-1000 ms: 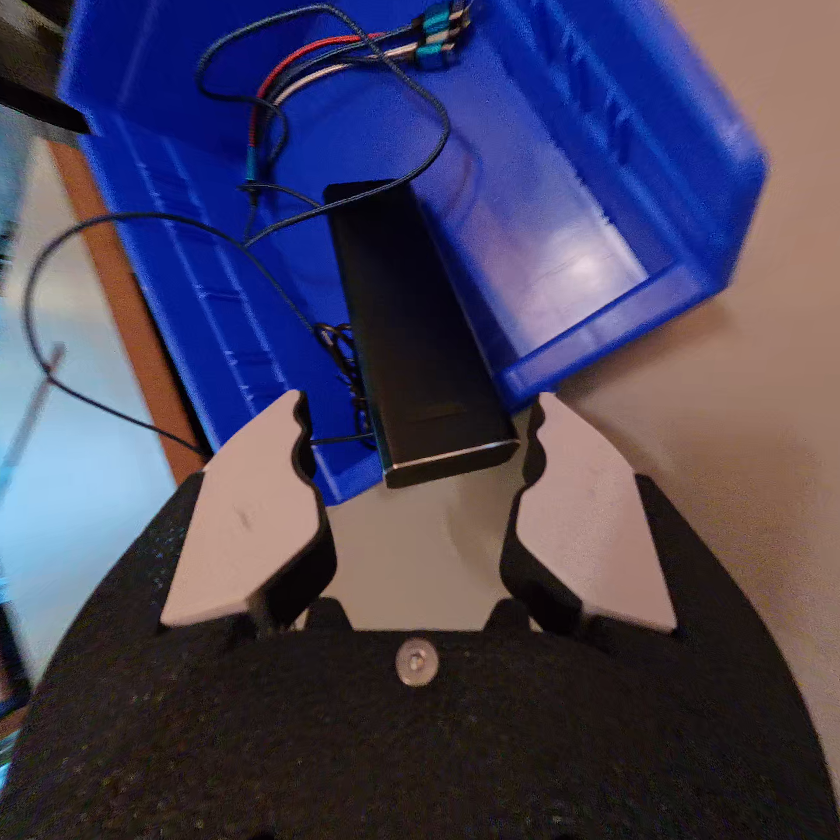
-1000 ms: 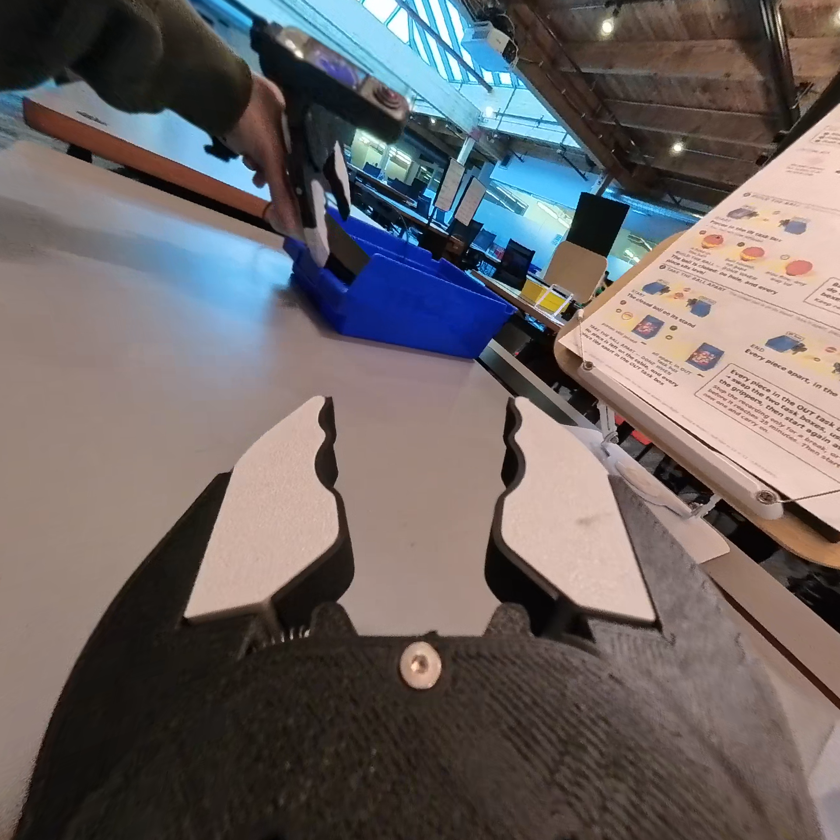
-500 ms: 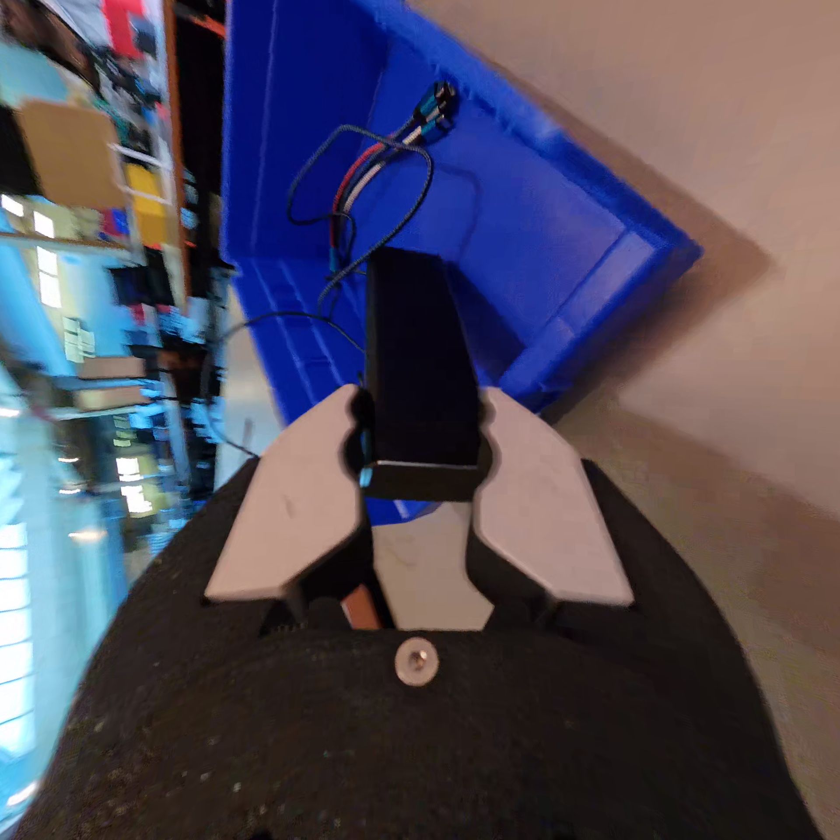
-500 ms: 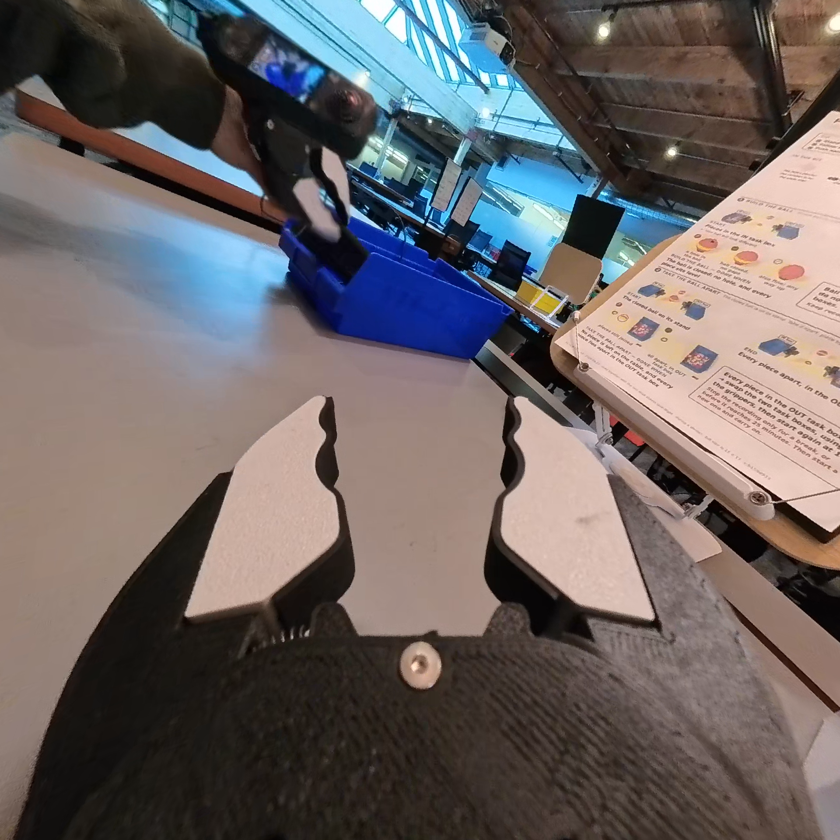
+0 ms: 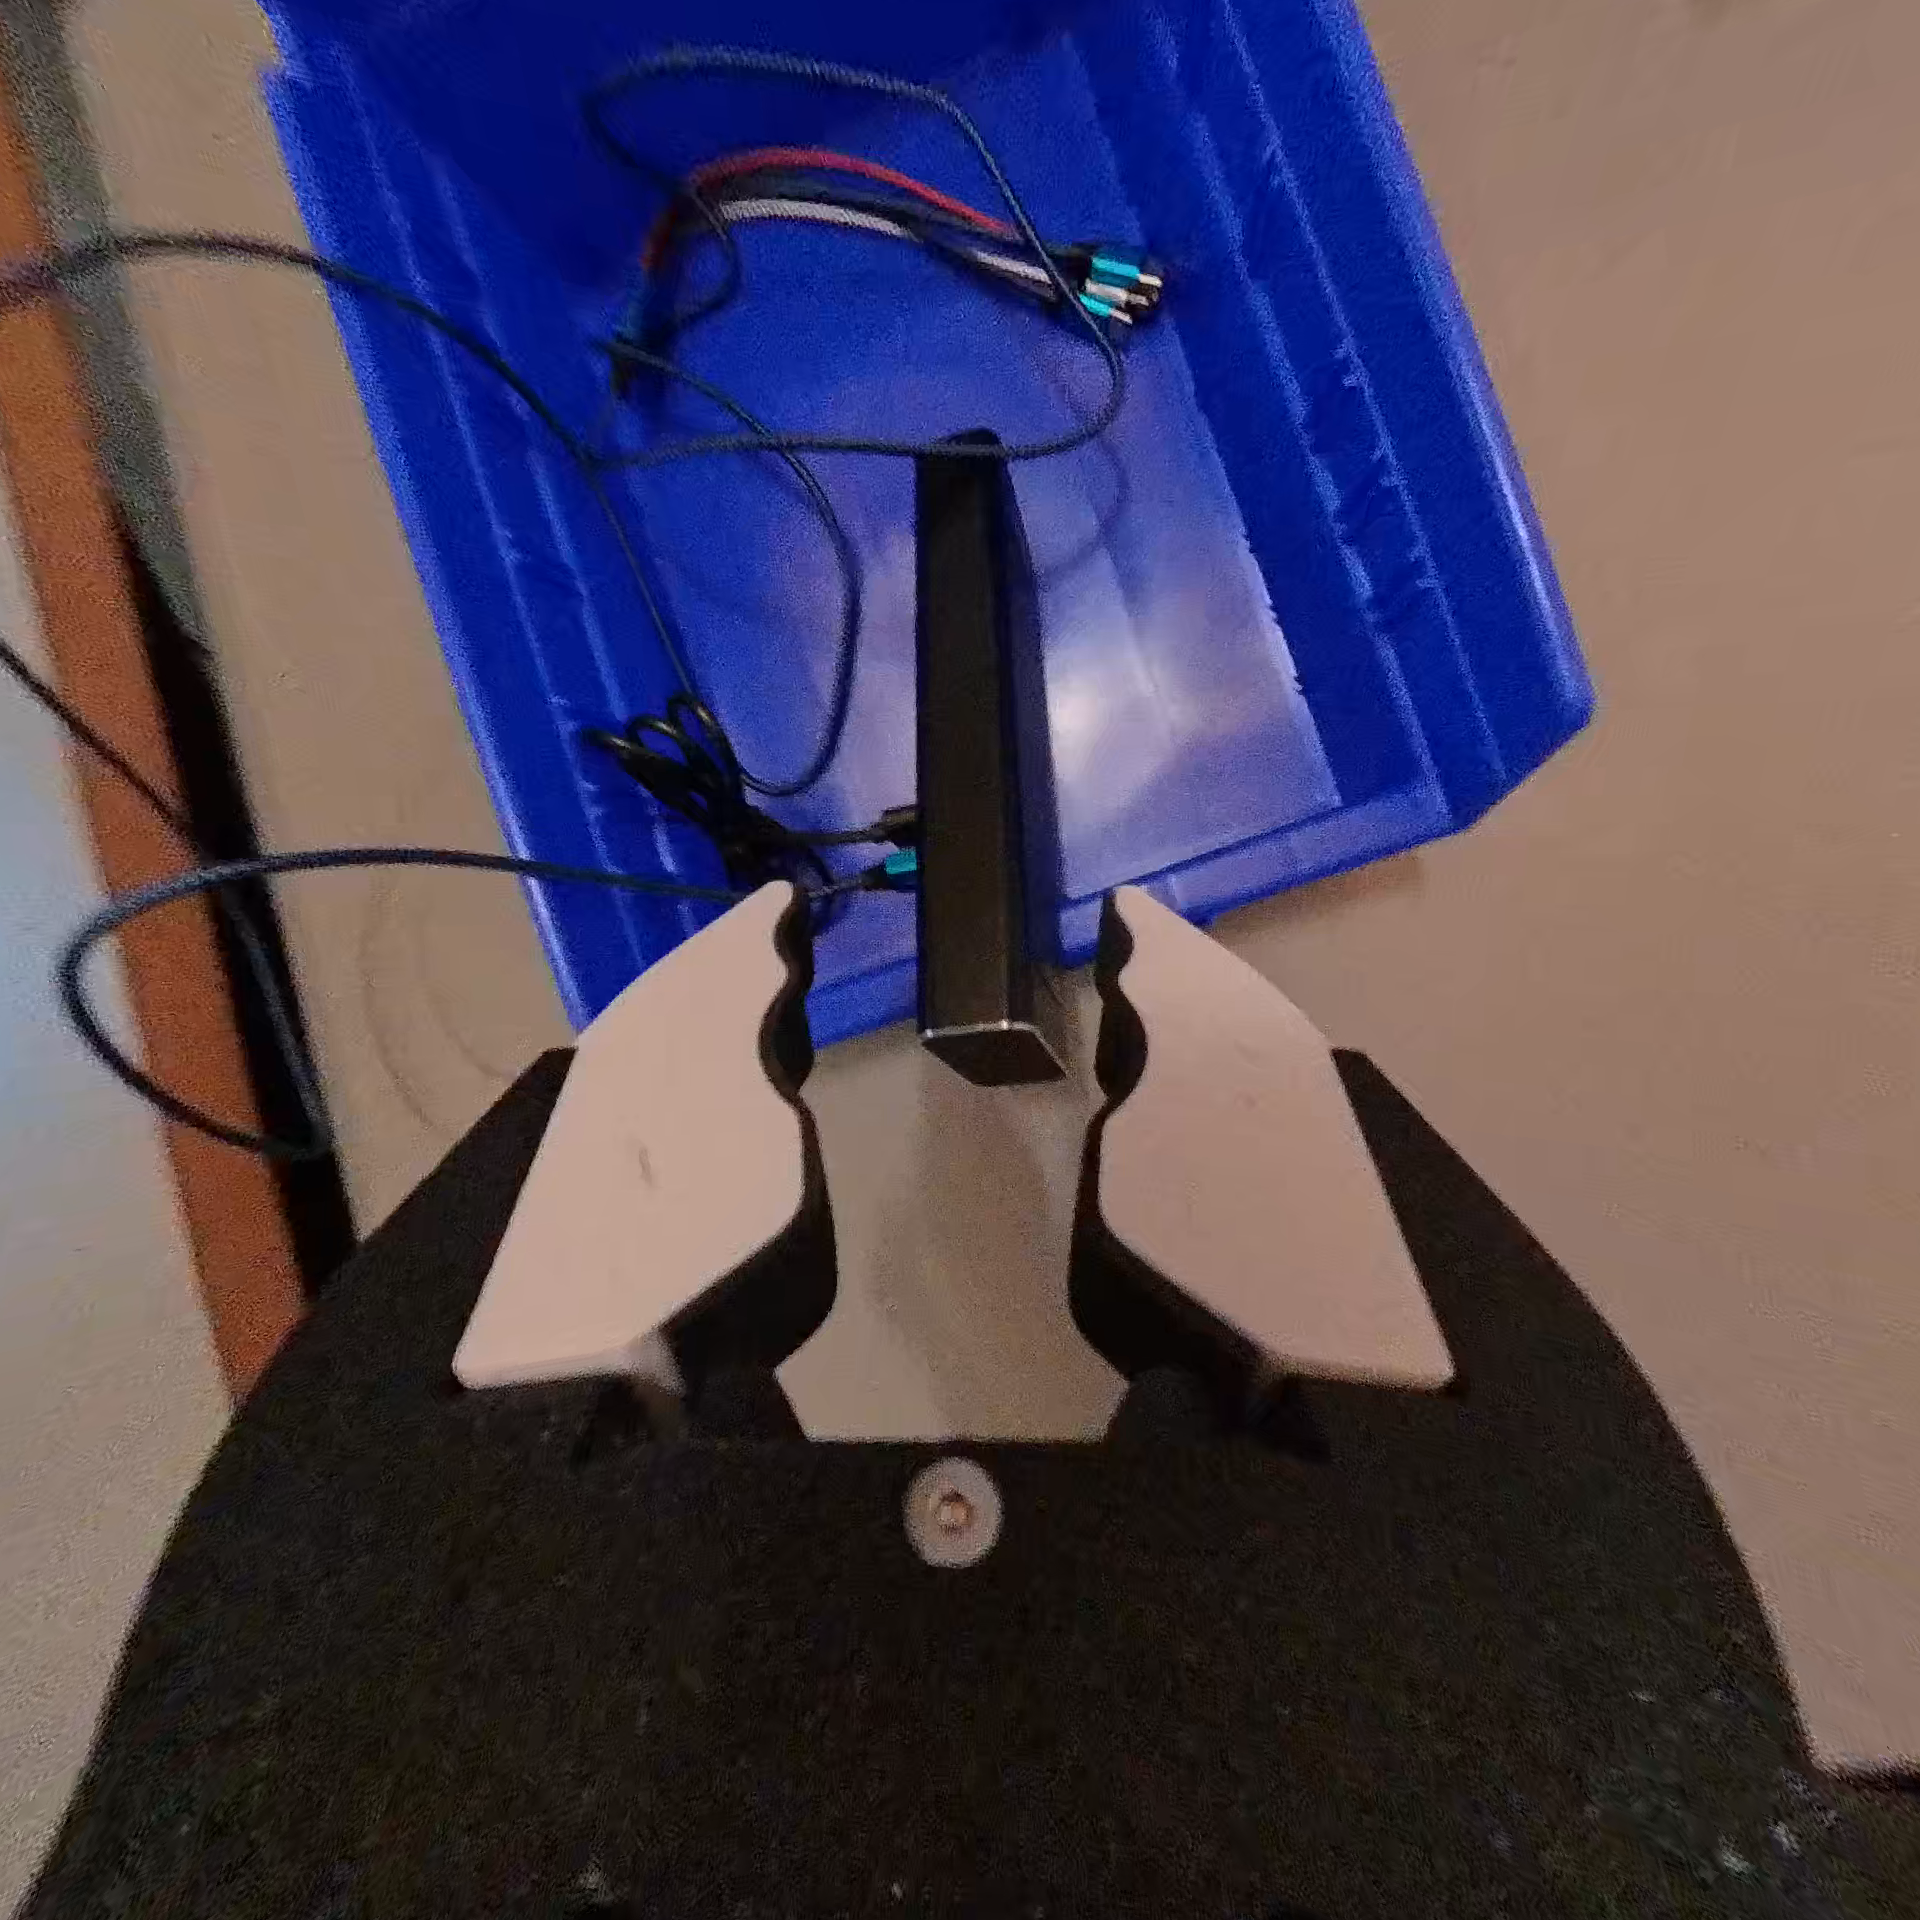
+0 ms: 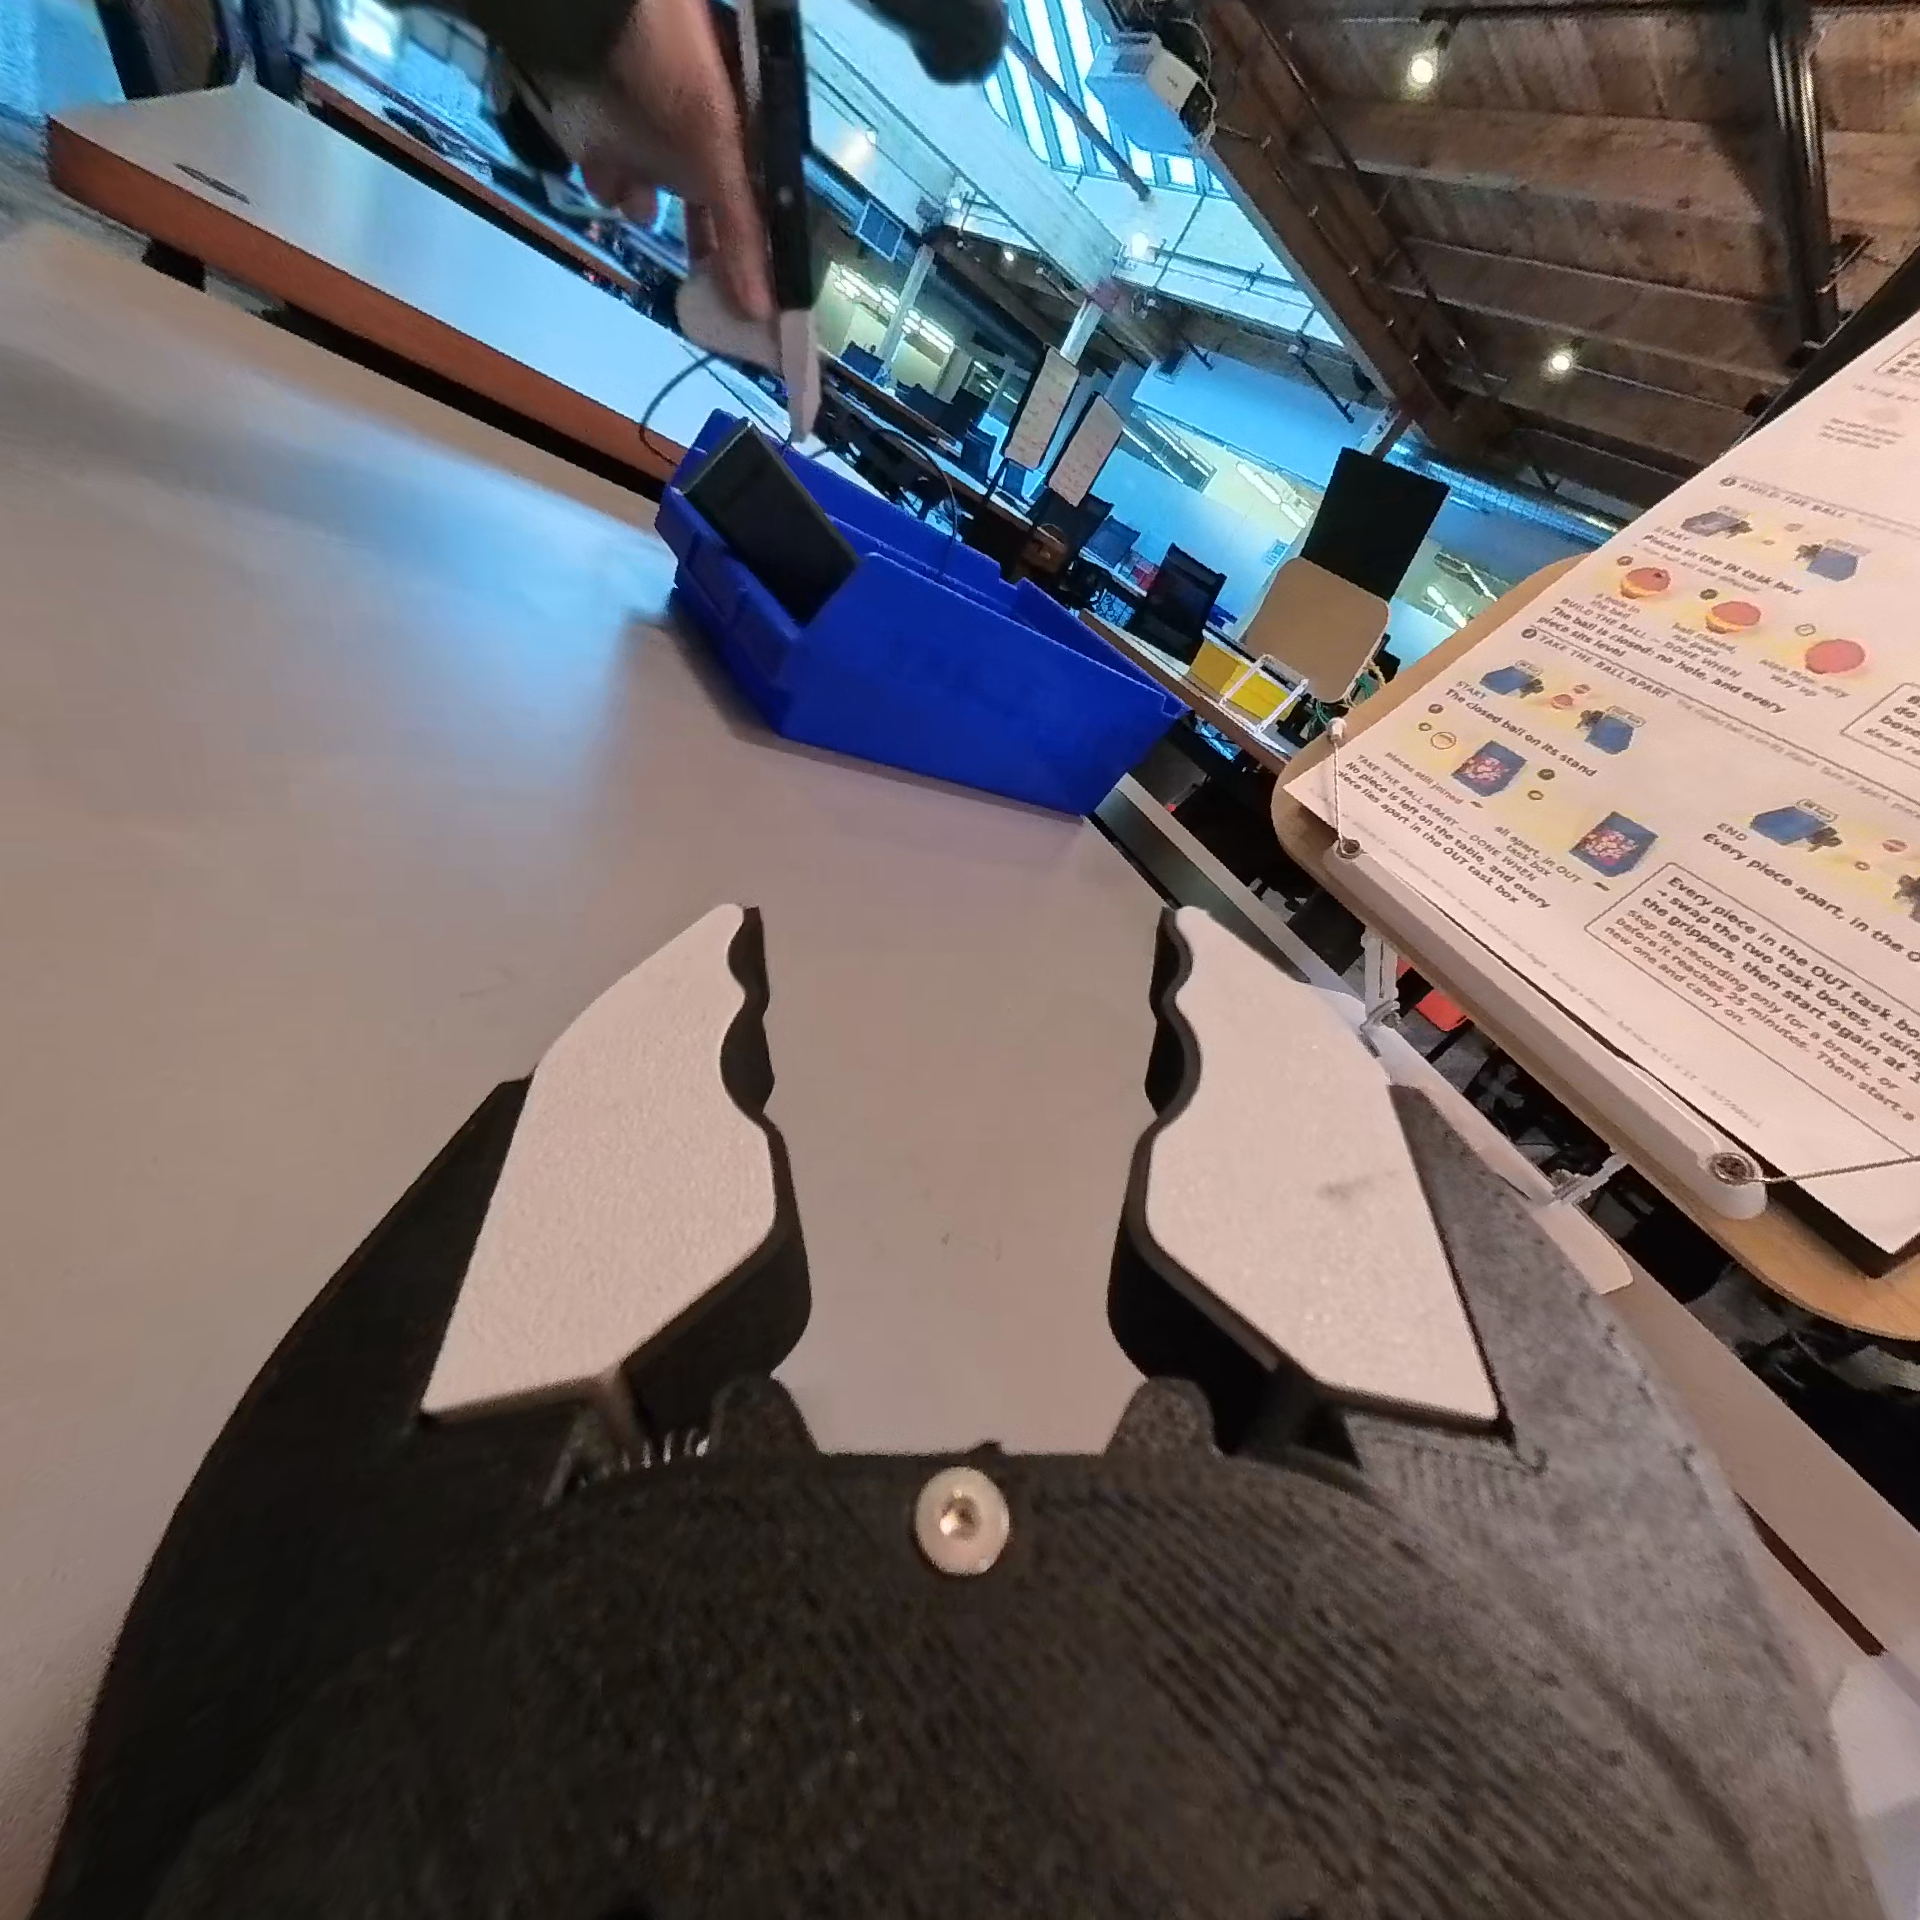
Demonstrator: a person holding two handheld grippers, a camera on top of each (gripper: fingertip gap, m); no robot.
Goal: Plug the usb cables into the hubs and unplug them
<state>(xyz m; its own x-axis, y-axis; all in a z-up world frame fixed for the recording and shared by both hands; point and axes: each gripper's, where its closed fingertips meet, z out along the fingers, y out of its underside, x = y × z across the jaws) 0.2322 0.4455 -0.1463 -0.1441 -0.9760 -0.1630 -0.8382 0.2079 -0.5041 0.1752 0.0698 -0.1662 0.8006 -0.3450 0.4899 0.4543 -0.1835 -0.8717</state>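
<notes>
We had our left tongs (image 5: 945, 956) released above the one black hub (image 5: 971, 769), which leaned on the rim of the single blue bin (image 5: 1351, 436) on the worktop (image 6: 260, 727). Our right tongs (image 6: 961, 966) hung released, well apart. We judged the hub needed gripping and lifting out next. Two cables (image 5: 416, 862) sat plugged in; a loose bundle (image 5: 883, 208) lay behind, uncountable.

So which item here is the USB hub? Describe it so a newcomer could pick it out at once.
Find the blue bin on the pale table. The hub is the long black bar propped on the bin's near rim, one end sticking out just beyond the open left hand-held gripper. Everything else in the bin is thin cable; the hub alone is rigid and box-shaped.
</notes>
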